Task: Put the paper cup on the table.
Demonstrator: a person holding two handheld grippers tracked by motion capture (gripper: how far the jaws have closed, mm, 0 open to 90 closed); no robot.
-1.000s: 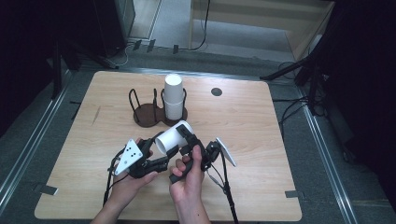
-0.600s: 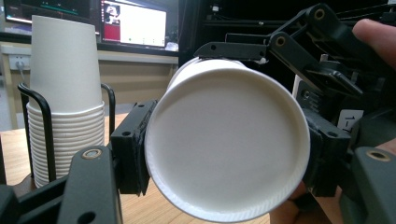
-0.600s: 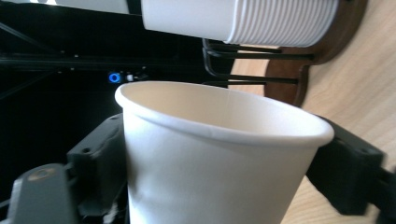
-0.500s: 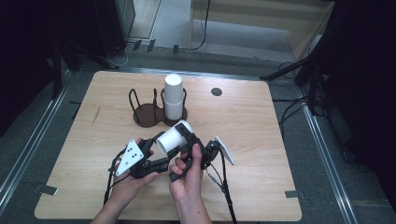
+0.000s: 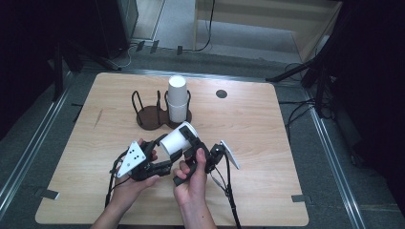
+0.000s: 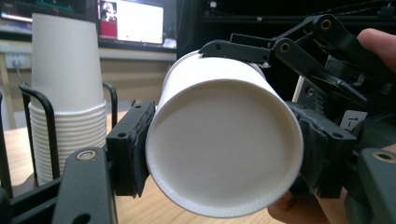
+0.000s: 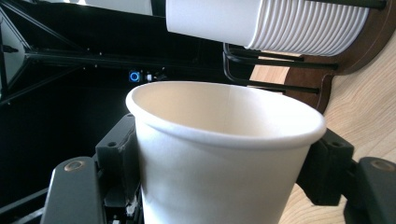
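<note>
A white paper cup (image 5: 175, 138) is held on its side above the table's middle, between both grippers. My left gripper (image 5: 164, 151) grips it near the base: in the left gripper view its pads (image 6: 133, 147) touch both sides of the cup's bottom (image 6: 224, 154), though the jaws have just been opening slightly. My right gripper (image 5: 192, 145) has just been closing, and its jaws now press on the cup's wall (image 7: 219, 186) below the open rim. A stack of white cups (image 5: 177, 98) stands in a dark wire holder (image 5: 149, 116) behind.
The wire holder has a second, empty bay on its left. A small dark round disc (image 5: 221, 94) lies at the table's far right. Cables trail from both grippers toward the near table edge (image 5: 239, 210). Bare wood lies to the left and right of the hands.
The right gripper's jaws have closed onto the cup that the left gripper holds. Both hands and the cup have stayed where they were.
</note>
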